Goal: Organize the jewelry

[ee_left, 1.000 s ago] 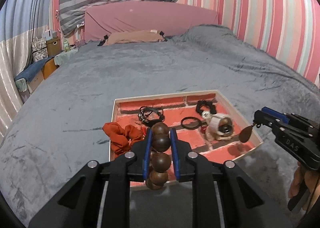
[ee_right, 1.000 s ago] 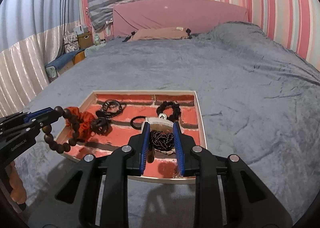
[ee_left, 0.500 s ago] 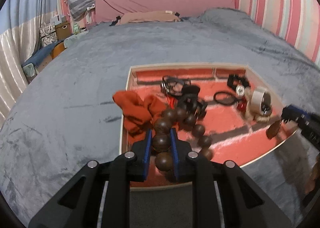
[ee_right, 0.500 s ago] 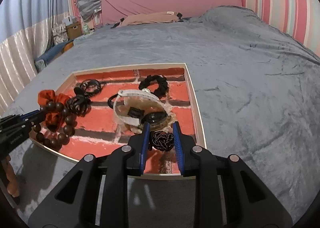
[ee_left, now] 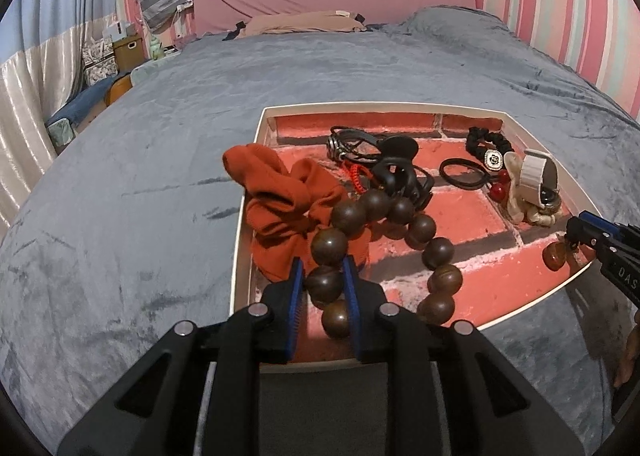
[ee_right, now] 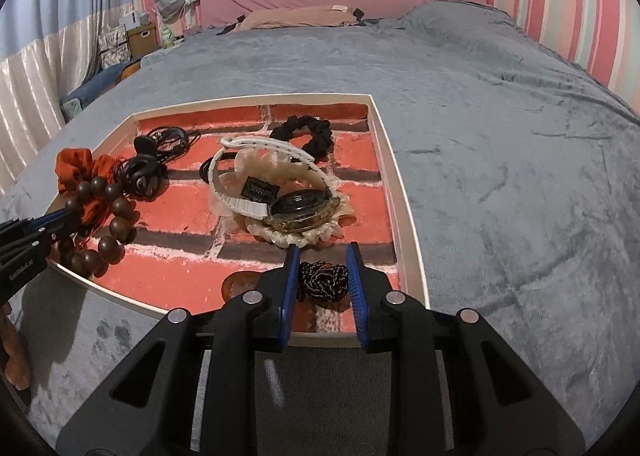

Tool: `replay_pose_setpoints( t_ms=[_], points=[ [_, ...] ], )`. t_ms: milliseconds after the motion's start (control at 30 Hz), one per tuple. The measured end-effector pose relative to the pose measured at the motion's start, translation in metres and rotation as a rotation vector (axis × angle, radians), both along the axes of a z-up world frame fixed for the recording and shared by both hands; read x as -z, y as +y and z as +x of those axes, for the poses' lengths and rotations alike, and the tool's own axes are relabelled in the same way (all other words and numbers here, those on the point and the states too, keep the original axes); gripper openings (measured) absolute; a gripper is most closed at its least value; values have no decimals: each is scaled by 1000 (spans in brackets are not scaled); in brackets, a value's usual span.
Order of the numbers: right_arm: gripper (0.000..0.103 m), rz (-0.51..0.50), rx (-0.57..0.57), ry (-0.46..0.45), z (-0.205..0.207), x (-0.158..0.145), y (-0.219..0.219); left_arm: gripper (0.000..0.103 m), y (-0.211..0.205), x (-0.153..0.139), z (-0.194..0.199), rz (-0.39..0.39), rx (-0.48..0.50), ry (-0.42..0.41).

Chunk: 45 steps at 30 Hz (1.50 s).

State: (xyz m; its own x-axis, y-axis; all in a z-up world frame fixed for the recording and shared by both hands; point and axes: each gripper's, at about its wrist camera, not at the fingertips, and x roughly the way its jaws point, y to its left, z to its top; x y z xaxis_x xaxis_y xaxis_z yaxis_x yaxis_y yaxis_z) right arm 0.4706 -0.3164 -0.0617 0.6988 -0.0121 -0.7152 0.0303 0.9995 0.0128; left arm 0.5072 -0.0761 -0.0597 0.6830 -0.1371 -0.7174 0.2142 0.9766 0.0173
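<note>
- Your left gripper (ee_left: pixel 323 288) has its blue pads around one bead of the brown wooden bead bracelet (ee_left: pixel 394 252); the jaws are easing apart at this moment, with the bead between them and the pads against its sides as far as the left wrist view shows.
- The rest of that bracelet loops out over the near left part of the tray (ee_left: pixel 256 128), its beads resting on the brick-patterned floor and partly on the orange scrunchie (ee_left: pixel 288 208), which droops over the tray's left rim.
- Your right gripper (ee_right: pixel 323 276) pinches a black braided cord (ee_right: pixel 323 281) between nearly closed pads, at the near right corner of the tray.
- A brown pendant (ee_left: pixel 554 256) hangs just beside that cord, low over the tray's near right floor; whether it touches the floor I cannot tell.
- Just beyond your right gripper, a watch with a white strap (ee_right: pixel 298 208) lies on a cream frilly scrunchie (ee_right: pixel 296 234) in the tray's right half.
- Toward the tray's far right corner sits a black scrunchie (ee_right: pixel 306 134); toward the far left lies a tangle of black cords and clips (ee_left: pixel 384 160).
- A thin black hair tie (ee_left: pixel 464 174) lies in the middle of the tray, with red beads (ee_left: pixel 500 186) just beside it.
- The tray rests on a grey bedspread (ee_left: pixel 160 184).
</note>
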Motion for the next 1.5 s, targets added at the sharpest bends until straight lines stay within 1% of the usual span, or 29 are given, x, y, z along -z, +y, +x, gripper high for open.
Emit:
replay_pose_setpoints(
  t_ms=[67, 167, 200, 233, 267, 300, 367, 433, 500, 533, 567, 600, 633, 667, 700, 733, 767, 900, 1100, 1233, 1300, 1400, 1500],
  points=[
    [26, 1, -1, -1, 0, 1, 0, 22, 0, 1, -1, 2, -2, -3],
    [26, 0, -3, -2, 0, 0, 0, 35, 1, 0, -3, 1, -11, -12],
    [29, 1, -3, -3, 0, 0, 1, 40, 1, -1, -4, 3, -13, -16],
    [40, 1, -4, -4, 0, 0, 1, 41, 1, -2, -5, 2, -12, -21],
    [46, 2, -6, -6, -1, 0, 1, 43, 1, -4, -7, 2, -10, -26],
    [54, 5, -8, -9, -2, -1, 1, 49, 1, -5, -9, 5, -10, -31],
    [59, 12, -8, -21, -6, -4, 1, 56, 1, -10, -15, 4, -9, -48],
    [67, 22, -8, -29, -13, -8, 0, 56, 0, -14, -21, 2, -9, -53],
    [70, 22, -7, -37, -22, -13, -1, 57, 1, -21, -30, -4, -6, -55],
    [74, 22, -5, -42, -27, -16, -1, 58, 0, -24, -35, 0, -6, -60],
    [77, 22, -2, -48, -33, -19, -2, 61, 1, -29, -42, 5, -3, -69],
    [81, 24, 0, -54, -39, -21, -3, 67, 2, -33, -50, 9, -3, -81],
    [85, 27, 2, -64, -47, -25, -3, 70, 2, -38, -57, 9, -6, -92],
    [87, 27, 4, -73, -56, -28, -4, 76, 5, -43, -67, 3, -11, -103],
    [91, 28, 4, -81, -66, -32, -4, 80, 7, -47, -74, -6, -14, -108],
    [96, 30, 2, -86, -73, -35, -3, 81, 10, -51, -83, -17, -15, -111],
    [97, 26, -3, -93, -83, -38, -1, 84, 12, -55, -92, -24, -16, -114],
    [99, -13, -10, -124, -121, -54, 8, 92, 23, -72, -134, -27, -27, -142],
    [99, -39, -25, -146, -180, -76, 33, 93, 37, -91, -198, -9, -92, -170],
    [99, -52, -26, -163, -225, -85, 48, 93, 44, -99, -244, -2, -119, -212],
    [99, -60, -11, -151, -243, -88, 52, 93, 50, -102, -262, -11, -142, -206],
    [99, -27, -1, -155, -274, -95, 53, 95, 63, -108, -293, -59, -166, -191],
    [99, -28, 4, -177, -306, -107, 57, 96, 67, -116, -322, -58, -175, -214]
  ],
)
